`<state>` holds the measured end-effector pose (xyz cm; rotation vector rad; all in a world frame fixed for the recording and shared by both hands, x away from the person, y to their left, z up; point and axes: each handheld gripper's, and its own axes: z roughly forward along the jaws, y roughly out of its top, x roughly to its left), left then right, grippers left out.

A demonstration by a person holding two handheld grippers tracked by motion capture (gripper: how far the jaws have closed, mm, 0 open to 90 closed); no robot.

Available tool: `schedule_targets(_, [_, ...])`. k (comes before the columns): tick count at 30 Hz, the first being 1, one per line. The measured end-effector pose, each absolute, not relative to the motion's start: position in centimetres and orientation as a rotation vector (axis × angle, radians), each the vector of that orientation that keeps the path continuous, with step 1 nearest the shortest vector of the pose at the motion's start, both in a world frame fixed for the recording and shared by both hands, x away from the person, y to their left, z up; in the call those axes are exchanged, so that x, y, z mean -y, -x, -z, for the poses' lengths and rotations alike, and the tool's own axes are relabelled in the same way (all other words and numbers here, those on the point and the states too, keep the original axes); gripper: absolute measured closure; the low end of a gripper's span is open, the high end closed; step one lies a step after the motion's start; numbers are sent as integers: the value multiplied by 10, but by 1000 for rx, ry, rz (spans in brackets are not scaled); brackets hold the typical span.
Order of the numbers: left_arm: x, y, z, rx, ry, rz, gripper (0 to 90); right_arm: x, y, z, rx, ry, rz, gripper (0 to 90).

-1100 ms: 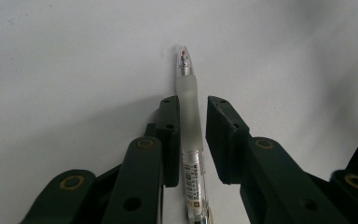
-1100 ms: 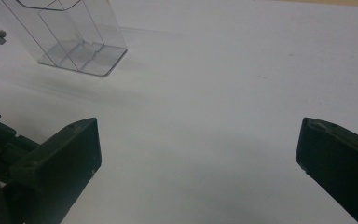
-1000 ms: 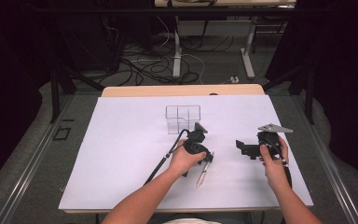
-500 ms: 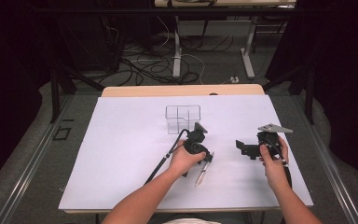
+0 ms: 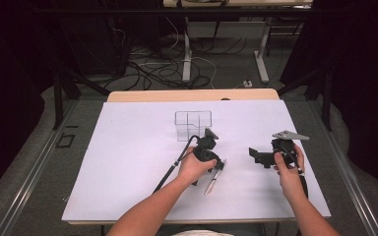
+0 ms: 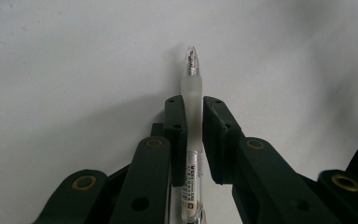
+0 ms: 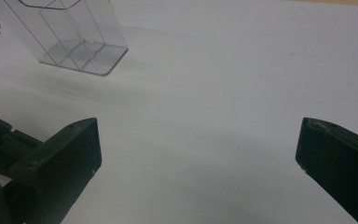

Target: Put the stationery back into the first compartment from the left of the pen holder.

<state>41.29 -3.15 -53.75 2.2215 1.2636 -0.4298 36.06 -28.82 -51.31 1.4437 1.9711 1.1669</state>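
Near tabletop [image 5: 128,162] centre, left gripper [image 6: 193,135] jaws clamped on pen [image 6: 192,116], low over the sheet, tip pointing away from camera. Right gripper [image 7: 198,154] jaws wide apart, nothing between, idle to the side. Clear organizer [image 5: 193,125] just beyond pen, compartments looking vacant. Grasp done; probably left: lift, carry, drop pen upright into a compartment, release.

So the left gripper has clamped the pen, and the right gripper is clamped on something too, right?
Not quite. The left gripper is indeed clamped on the pen, but the right gripper holds nothing: the right gripper view shows its jaws wide apart over bare white table.
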Motion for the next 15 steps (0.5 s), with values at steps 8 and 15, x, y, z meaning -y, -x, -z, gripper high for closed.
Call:
schedule_targets(8, [27, -413, 528, -1265, -2165, 394, 801, 288, -360, 513, -1968, -1452, -1170, 3])
schedule_targets(15, [19, -414, 515, -1236, -2122, 334, 801, 288, -361, 513, -1968, -1451, -1170, 3])
